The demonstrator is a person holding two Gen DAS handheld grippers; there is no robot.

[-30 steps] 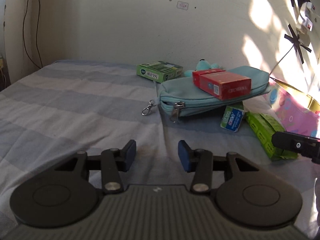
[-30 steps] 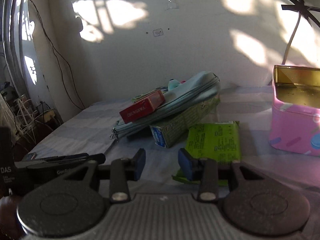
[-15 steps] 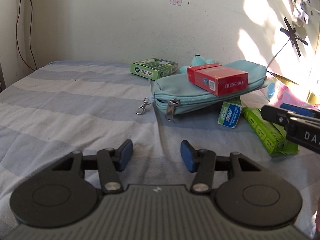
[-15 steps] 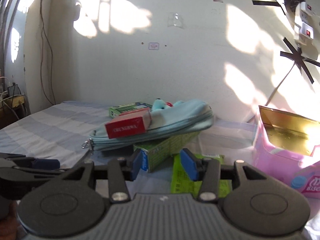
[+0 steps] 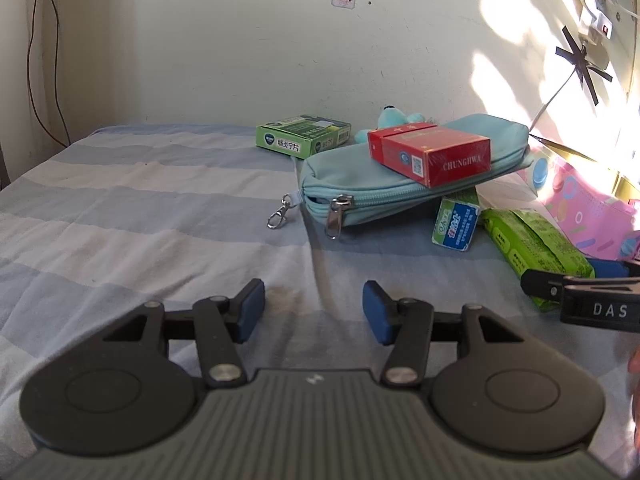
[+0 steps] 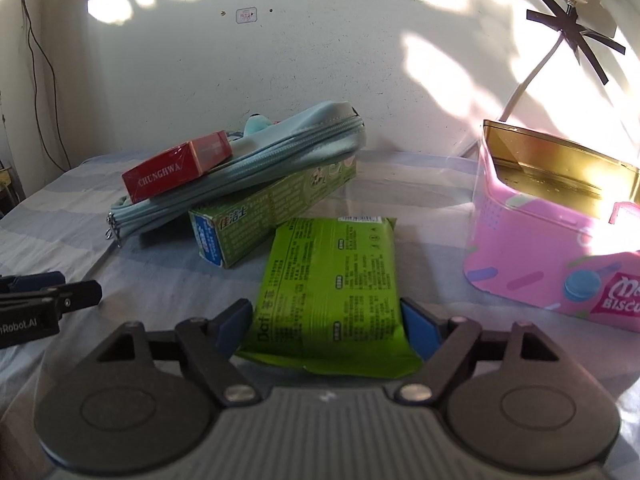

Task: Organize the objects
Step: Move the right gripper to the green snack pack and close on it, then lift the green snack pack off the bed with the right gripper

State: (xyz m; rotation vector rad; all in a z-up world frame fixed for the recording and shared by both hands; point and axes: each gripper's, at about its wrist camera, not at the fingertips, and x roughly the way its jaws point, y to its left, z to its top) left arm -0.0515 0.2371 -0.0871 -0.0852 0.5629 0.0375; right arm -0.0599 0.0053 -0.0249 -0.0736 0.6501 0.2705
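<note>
Nearest us, our right gripper (image 6: 326,322) has just been opening and now brackets the near end of the green packet (image 6: 332,276) lying flat on the bed (image 5: 120,208). Our left gripper (image 5: 313,312) has been parting over bare sheet, nothing between. Beyond, the red box (image 6: 176,170) rests on the blue pouch (image 6: 256,160); the pink tin (image 6: 552,248) stands right.

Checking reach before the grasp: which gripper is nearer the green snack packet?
Right. The right gripper straddles the green snack packet, its jaws just opened to either side of it. The left gripper hangs open over bare striped bedsheet, with the packet off to its right.
</note>
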